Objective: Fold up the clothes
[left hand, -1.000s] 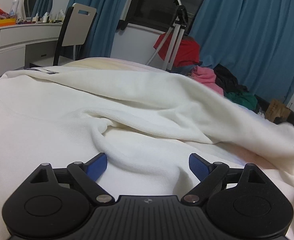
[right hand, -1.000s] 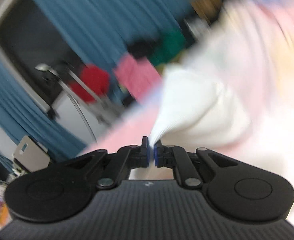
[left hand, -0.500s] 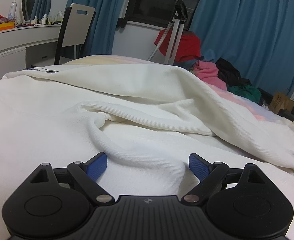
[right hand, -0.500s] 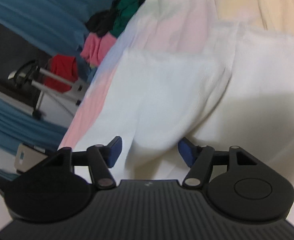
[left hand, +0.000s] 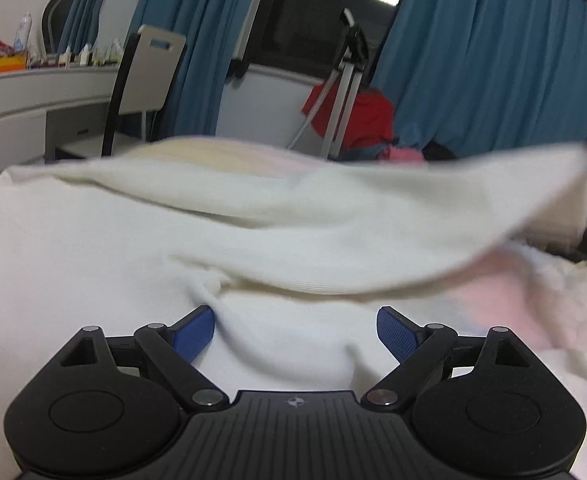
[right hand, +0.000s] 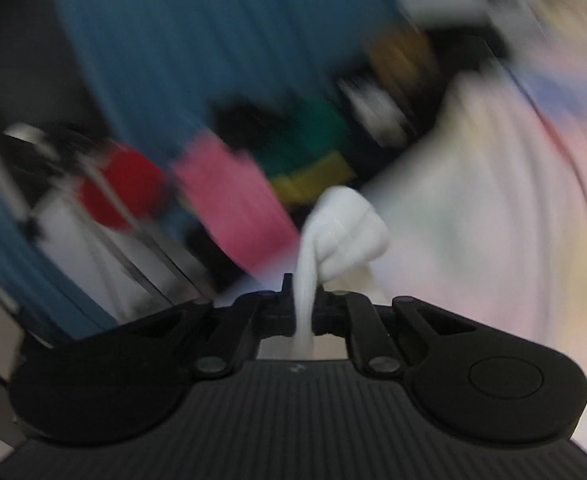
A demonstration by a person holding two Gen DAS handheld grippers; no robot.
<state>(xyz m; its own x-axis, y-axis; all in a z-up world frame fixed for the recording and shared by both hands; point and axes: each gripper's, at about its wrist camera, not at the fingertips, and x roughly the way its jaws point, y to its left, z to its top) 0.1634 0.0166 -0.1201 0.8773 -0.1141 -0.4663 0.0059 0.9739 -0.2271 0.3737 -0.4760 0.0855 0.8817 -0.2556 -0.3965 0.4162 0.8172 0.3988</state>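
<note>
A cream-white knit garment [left hand: 141, 240] lies spread over the bed. Low over its near part rests my left gripper [left hand: 295, 326], open, its blue pads apart with cloth bulging between them but not pinched. One sleeve or edge of the garment [left hand: 433, 208] is lifted and stretched toward the upper right. In the blurred right wrist view my right gripper [right hand: 303, 300] is shut on a bunched piece of the white garment [right hand: 345, 228], held up off the bed.
A pastel bedsheet [left hand: 497, 292] shows at the right. Behind the bed stand a chair [left hand: 149, 68], a white desk [left hand: 33, 92] with bottles, a metal stand [left hand: 345, 80] with red cloth, blue curtains, and a pile of coloured clothes [right hand: 253, 192].
The right gripper let go of the cloth, opened, then shut on it again and rose. The garment's right edge now hangs stretched in the air. The left gripper stayed put.
</note>
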